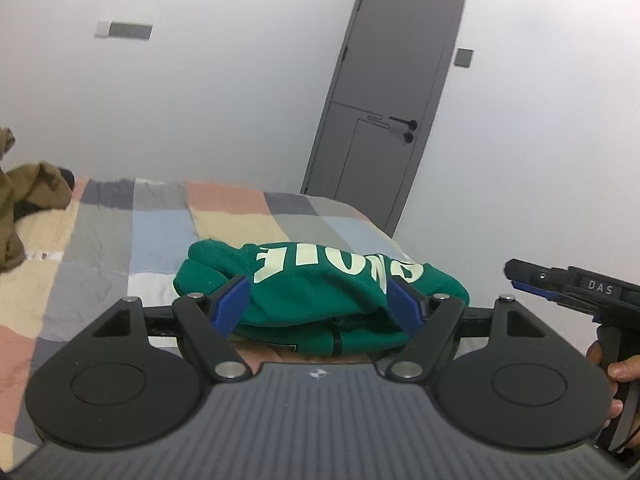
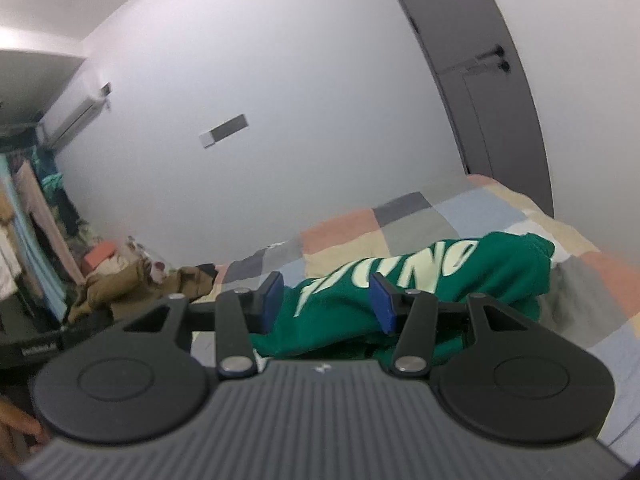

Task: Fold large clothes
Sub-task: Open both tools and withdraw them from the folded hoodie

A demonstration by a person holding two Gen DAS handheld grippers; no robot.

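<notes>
A folded green sweatshirt (image 1: 312,280) with pale lettering lies in a bundle on the patchwork bed cover (image 1: 160,232). My left gripper (image 1: 320,306) is open wide above the near side of the bed, its blue pads (image 1: 232,304) in front of the bundle and not pressing it. In the right wrist view the sweatshirt (image 2: 480,276) stretches to the right behind my right gripper (image 2: 327,302), which stands half open with nothing pinched. The left wrist view shows the right gripper (image 1: 516,276) just right of the sweatshirt and clear of it, held by a hand (image 1: 616,368).
A crumpled brown garment (image 1: 36,188) lies at the far left of the bed (image 2: 400,220), also visible as a brown heap (image 2: 132,284). A grey door (image 1: 392,80) stands beyond the bed. Hanging clothes (image 2: 36,208) crowd the left side.
</notes>
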